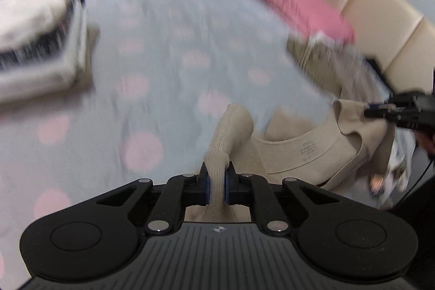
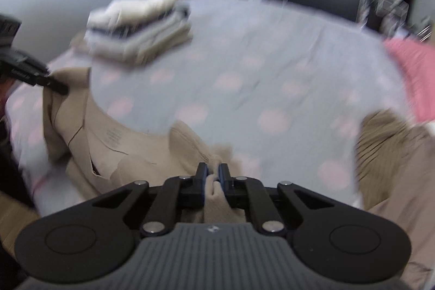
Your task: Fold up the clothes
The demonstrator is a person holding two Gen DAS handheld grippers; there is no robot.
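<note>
Beige garment [image 1: 304, 151] held up above the bed [image 1: 168, 45], stretched between both tools, neckline label facing up. Left gripper [image 1: 216, 175] pinching a bunched fold of it; right gripper [image 2: 212, 175] likewise clamped on a fold. Beyond, a folded stack [image 2: 138, 29] on the dotted sheet, a pink pillow [image 1: 296, 4] by the padded headboard [image 1: 361, 4], more loose clothes [image 2: 388, 154] near it. Much blurred.
</note>
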